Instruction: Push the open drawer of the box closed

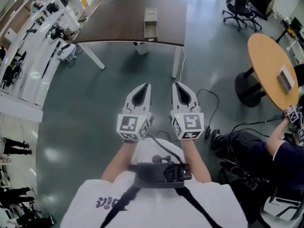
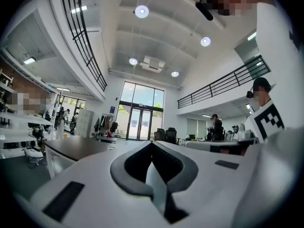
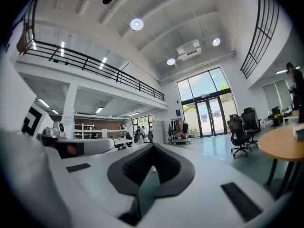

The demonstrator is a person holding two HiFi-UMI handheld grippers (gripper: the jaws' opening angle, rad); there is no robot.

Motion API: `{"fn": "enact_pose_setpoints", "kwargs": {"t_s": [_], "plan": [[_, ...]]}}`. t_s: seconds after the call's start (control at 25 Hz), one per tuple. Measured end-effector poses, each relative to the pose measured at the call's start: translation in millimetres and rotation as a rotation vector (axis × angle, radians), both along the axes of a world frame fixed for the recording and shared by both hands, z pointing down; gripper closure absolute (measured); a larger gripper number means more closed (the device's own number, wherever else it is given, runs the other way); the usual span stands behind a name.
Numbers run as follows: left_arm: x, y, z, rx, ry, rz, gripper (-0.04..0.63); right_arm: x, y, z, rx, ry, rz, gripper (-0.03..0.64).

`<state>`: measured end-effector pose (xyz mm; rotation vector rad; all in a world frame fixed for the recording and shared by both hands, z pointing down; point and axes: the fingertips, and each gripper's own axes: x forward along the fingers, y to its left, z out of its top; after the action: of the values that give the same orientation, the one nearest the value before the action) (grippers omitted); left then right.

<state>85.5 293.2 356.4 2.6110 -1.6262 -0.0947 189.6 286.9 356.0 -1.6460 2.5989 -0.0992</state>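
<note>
My left gripper and right gripper sit side by side, each with its fingers pressed together on nothing. Only the head view shows the box, well apart at twelve o'clock on the dark table, its drawer pulled out towards me. My gripper views catch ceiling and glass doors.

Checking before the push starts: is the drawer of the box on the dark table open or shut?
Open: the drawer juts out of the box toward the person, its hollow inside showing.
</note>
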Motion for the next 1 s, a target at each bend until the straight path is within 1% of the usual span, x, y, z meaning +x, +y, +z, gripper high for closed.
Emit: {"fn": "enact_pose_setpoints", "kwargs": {"t_s": [0.04,0.12,0.16,0.24,0.36,0.44,0.64,0.72,0.8,0.88,1.0], "plan": [[4.6,1.6,-0.5,-0.006,-0.001,0.007,0.583,1.6,1.7,3.3,-0.006,0.042,-0.008,0.611],[7.9,12.8,3.2,-0.029,-0.016,0.054,0.583,-9.7,9.0,22.6,-0.064,0.123,-0.042,0.611],[8.2,18.1,5.3,-0.031,-0.02,0.075,0.583,-15.2,12.4,31.0,-0.087,0.135,-0.054,0.611],[7.6,21.4,9.1,-0.02,-0.013,0.074,0.583,-17.8,17.6,32.7,-0.08,0.109,-0.064,0.611],[-0.8,16.2,16.0,-0.022,0.006,0.047,0.583,-20.2,22.1,18.9,-0.016,0.101,-0.045,0.611],[-5.0,10.3,21.2,-0.033,0.008,0.037,0.583,-20.1,21.4,14.9,0.004,0.093,-0.028,0.611],[-3.2,-10.8,21.5,-0.039,-0.022,0.064,0.583,-12.9,-8.4,22.7,-0.033,0.011,0.015,0.611],[-15.7,-19.7,18.3,-0.033,-0.019,0.049,0.583,-19.0,-22.7,25.8,-0.059,-0.021,0.025,0.611],[-38.9,-32.3,20.2,-0.016,-0.007,0.012,0.583,-35.7,-31.0,27.1,-0.074,-0.001,0.016,0.611],[-59.0,-52.9,21.5,0.015,-0.019,-0.023,0.583,-51.1,-39.7,26.5,-0.074,0.049,0.014,0.611],[-68.5,-89.2,15.0,0.051,-0.043,-0.029,0.583,-58.8,-66.0,27.4,-0.09,0.094,0.019,0.611]]}}
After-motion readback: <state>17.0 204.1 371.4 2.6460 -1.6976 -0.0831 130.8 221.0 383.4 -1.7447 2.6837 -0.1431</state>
